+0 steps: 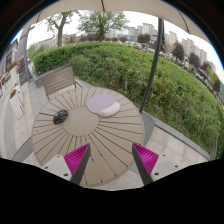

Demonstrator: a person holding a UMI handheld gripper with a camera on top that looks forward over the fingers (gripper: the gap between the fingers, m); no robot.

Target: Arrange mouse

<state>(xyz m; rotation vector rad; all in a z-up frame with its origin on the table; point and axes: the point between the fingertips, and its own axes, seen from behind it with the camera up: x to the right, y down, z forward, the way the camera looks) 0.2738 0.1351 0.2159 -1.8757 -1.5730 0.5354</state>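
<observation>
A small black mouse [61,117] lies on the left part of a round slatted wooden table [100,135]. A pale lilac oval mouse mat [102,105] rests on the table's far right side, apart from the mouse. My gripper [111,162] hovers over the table's near edge, well short of both. Its two fingers with magenta pads [77,158] stand wide apart, and only bare slats show between them.
A wooden bench [58,80] stands behind the table on the left. A dark parasol pole [152,62] rises just right of the table. A green hedge [150,70] borders the terrace beyond, with buildings and trees farther off.
</observation>
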